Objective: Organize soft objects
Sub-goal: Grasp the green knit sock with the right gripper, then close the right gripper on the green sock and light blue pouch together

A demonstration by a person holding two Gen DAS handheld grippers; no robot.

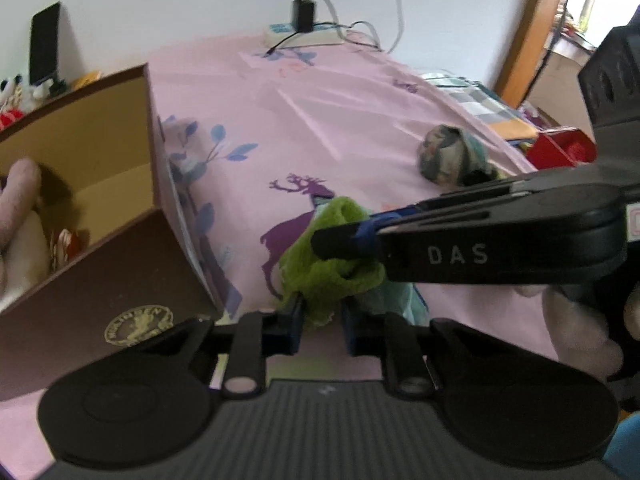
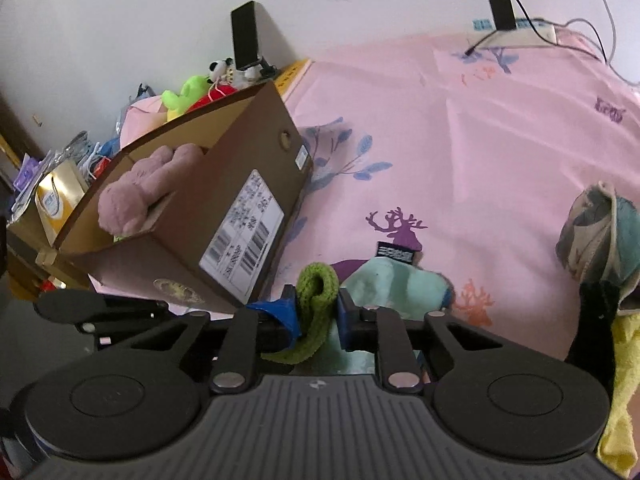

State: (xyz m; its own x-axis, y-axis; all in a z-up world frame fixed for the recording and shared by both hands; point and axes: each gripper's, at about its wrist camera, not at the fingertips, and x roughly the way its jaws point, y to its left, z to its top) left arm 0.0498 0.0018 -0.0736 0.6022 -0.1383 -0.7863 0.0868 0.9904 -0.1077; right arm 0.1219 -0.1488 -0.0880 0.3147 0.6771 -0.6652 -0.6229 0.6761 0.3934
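A green knitted soft piece hangs over the pink bedsheet, with a light teal cloth under it. My left gripper is shut on its lower end. My right gripper comes in from the right and is shut on its upper part. In the right wrist view the green piece sits between my right gripper's blue pads, with the teal cloth behind. A brown cardboard box stands at the left and holds a pink plush toy.
A rolled patterned cloth bundle lies on the sheet at the right, also in the right wrist view. A yellow cloth is at the far right. A power strip with a charger lies by the wall. Plush toys sit behind the box.
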